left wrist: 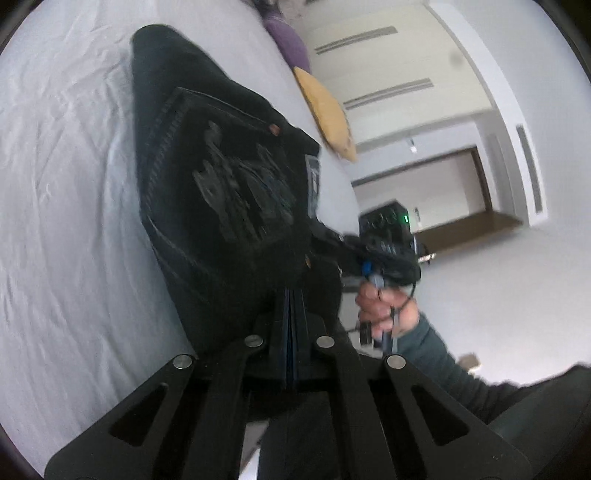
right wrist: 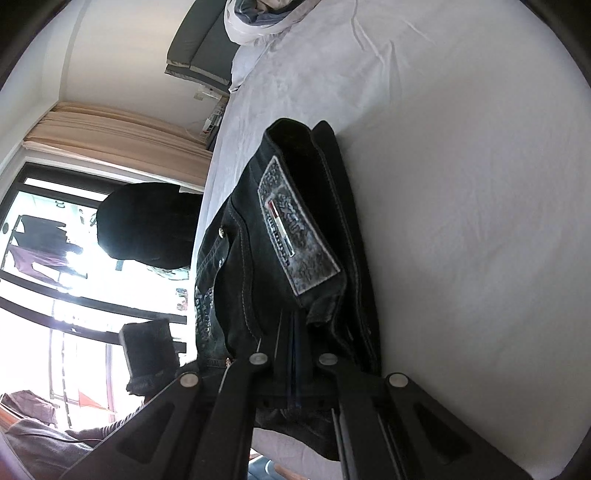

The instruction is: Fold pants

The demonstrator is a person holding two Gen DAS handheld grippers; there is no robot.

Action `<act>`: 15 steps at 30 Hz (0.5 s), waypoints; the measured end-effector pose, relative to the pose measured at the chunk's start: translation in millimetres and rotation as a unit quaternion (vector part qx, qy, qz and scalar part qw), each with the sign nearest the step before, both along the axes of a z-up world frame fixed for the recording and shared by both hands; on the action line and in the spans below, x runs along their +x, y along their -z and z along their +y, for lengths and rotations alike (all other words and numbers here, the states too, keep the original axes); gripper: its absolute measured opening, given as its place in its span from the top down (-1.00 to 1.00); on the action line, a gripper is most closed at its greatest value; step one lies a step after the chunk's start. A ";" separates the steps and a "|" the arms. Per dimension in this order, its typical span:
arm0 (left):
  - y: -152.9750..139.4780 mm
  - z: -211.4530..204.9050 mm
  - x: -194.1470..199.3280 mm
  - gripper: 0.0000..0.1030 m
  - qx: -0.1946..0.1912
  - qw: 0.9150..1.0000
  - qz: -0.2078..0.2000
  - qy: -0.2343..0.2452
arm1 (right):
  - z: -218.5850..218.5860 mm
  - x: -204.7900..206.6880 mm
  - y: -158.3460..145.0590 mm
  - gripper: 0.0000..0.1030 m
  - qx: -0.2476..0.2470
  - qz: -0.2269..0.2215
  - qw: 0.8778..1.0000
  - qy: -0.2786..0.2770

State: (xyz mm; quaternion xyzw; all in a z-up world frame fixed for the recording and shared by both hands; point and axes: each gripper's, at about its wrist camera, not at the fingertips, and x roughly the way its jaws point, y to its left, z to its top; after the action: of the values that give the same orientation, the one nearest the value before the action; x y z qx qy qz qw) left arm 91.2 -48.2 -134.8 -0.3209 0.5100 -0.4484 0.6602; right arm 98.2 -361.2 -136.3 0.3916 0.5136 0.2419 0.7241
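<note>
The black jeans (left wrist: 221, 177) lie folded on a white bed sheet (left wrist: 66, 184), back pocket with grey embroidery facing up. My left gripper (left wrist: 291, 332) is shut on the jeans' near edge by the waistband. In the right wrist view the jeans (right wrist: 288, 240) show their waistband with a grey brand patch (right wrist: 295, 229). My right gripper (right wrist: 293, 354) is shut on the waistband edge. The right gripper and the hand holding it also show in the left wrist view (left wrist: 380, 258), at the jeans' far waistband corner.
A yellow pillow (left wrist: 325, 110) and a purple pillow (left wrist: 288, 44) lie at the bed's edge. Bundled white bedding (right wrist: 266, 18) sits at the head of the bed. A window with curtains (right wrist: 110, 129) is to the left. The sheet (right wrist: 461, 184) spreads wide beside the jeans.
</note>
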 end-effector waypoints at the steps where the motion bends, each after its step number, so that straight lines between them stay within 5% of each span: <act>1: -2.7 -3.9 -5.3 1.00 0.004 1.000 -0.005 0.013 | 0.5 -0.1 -0.3 1.00 -0.001 0.000 1.000 0.002; 12: -1.4 -34.7 -25.6 0.98 0.079 0.993 -0.059 0.065 | 1.4 -8.6 1.4 0.99 0.004 -0.012 1.000 0.001; 13: -11.2 -34.3 -27.7 0.98 0.089 0.992 -0.071 0.060 | -0.6 -9.5 -3.1 0.91 0.009 -0.010 1.000 -0.002; 15: -33.2 -24.3 -33.1 0.98 0.092 0.989 -0.104 0.051 | -9.1 -14.9 -25.2 0.14 0.016 -0.039 0.999 0.003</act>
State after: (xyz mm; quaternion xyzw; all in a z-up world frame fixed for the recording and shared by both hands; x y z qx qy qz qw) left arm 58.1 -72.4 -101.6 -0.1844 0.4929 -0.4636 0.7129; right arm 83.2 -370.3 -111.1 0.3949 0.4799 0.2636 0.7377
